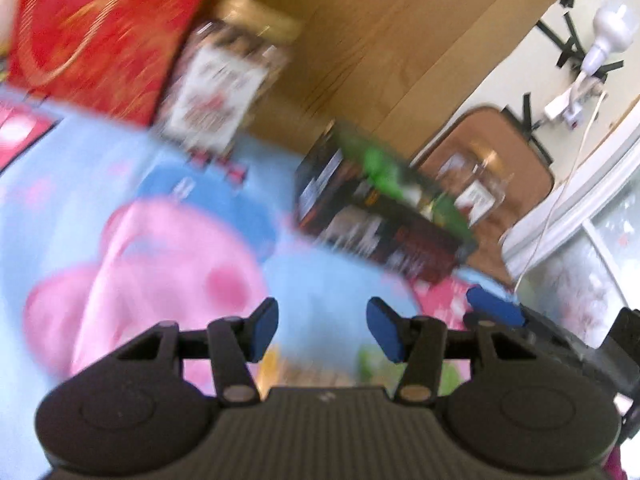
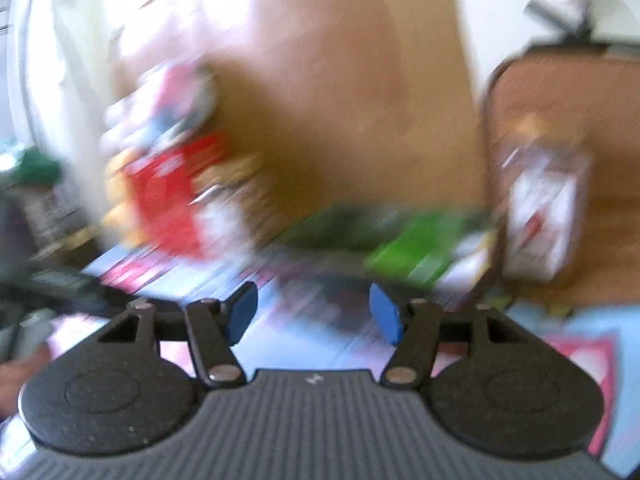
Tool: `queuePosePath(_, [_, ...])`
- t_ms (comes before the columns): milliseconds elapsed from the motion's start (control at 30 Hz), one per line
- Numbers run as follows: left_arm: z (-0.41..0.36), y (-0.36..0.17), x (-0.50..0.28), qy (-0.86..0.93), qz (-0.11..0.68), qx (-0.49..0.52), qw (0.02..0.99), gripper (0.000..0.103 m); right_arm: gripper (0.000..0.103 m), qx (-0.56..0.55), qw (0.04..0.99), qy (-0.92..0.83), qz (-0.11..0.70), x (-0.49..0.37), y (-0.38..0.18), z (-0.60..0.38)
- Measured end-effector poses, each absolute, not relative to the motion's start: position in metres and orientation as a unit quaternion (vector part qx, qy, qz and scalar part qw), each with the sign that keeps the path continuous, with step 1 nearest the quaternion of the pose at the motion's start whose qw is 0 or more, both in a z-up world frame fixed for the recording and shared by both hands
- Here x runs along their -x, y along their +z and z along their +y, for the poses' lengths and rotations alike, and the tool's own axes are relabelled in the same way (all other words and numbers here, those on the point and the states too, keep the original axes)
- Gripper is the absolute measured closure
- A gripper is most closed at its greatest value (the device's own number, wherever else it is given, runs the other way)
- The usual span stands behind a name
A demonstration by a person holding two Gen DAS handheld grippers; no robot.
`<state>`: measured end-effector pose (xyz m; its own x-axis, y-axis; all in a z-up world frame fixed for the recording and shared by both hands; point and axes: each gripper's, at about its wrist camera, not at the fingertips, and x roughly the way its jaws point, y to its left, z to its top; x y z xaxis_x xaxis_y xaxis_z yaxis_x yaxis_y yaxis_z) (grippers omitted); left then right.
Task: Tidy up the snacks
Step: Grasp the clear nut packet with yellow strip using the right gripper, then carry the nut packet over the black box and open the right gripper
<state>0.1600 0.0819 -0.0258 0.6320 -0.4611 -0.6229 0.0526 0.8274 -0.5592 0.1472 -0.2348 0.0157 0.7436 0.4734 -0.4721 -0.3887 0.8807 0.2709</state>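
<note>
Both the left hand-held gripper and right hand-held gripper are held wide apart, empty, near the dark box.

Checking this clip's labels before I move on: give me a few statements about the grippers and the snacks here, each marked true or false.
1. The left gripper is open with nothing between its fingers. True.
2. The right gripper is shut on a red packet. False: it is open and holds nothing; the red packet stands farther back.
3. The dark box with green print lies on the light blue cartoon cloth. True.
4. The big red box lies flat beside the left gripper. False: it stands at the far edge of the cloth.
</note>
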Motion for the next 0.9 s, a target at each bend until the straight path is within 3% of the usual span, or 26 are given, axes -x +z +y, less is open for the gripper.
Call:
queuePosePath(100, [0.092,-0.032,-0.131,-0.154,0.403,0.274,0.859,0.053,0.036,0.009,0.912,0.282,0.298,-0.12,0.0,-0.193])
queuePosePath(167, [0.094,-0.034,-0.116,-0.159,0.401,0.285,0.856,0.053,0.026,0.077,0.897,0.309,0.305,-0.112,-0.008,-0.165])
queuePosePath(367, [0.085,-0.045,-0.101,-0.157,0.425,0.309,0.836,0.044,0.027,0.136,0.881,0.316,0.324,-0.121,-0.027,-0.14])
queuePosePath(467, [0.084,-0.056,-0.105,-0.148,0.425,0.33,0.83,0.033,0.043,0.112,0.883,0.315,0.328,-0.118,-0.025,-0.141])
queuePosePath(533, [0.086,-0.058,-0.109,-0.15,0.418,0.348,0.825,0.032,0.048,0.102,0.886,0.313,0.326,-0.11,-0.025,-0.141])
queuePosePath(600, [0.084,-0.056,-0.115,-0.15,0.412,0.354,0.826,0.043,0.055,0.086,0.889,0.313,0.323,-0.105,-0.023,-0.137])
queuePosePath(633, [0.081,-0.054,-0.12,-0.15,0.414,0.349,0.827,0.054,0.068,0.082,0.891,0.312,0.32,-0.106,-0.023,-0.134])
queuePosePath(900, [0.047,0.007,-0.179,-0.205,0.362,0.303,0.857,0.054,0.069,0.079,0.94,0.234,0.235,-0.127,0.019,-0.154])
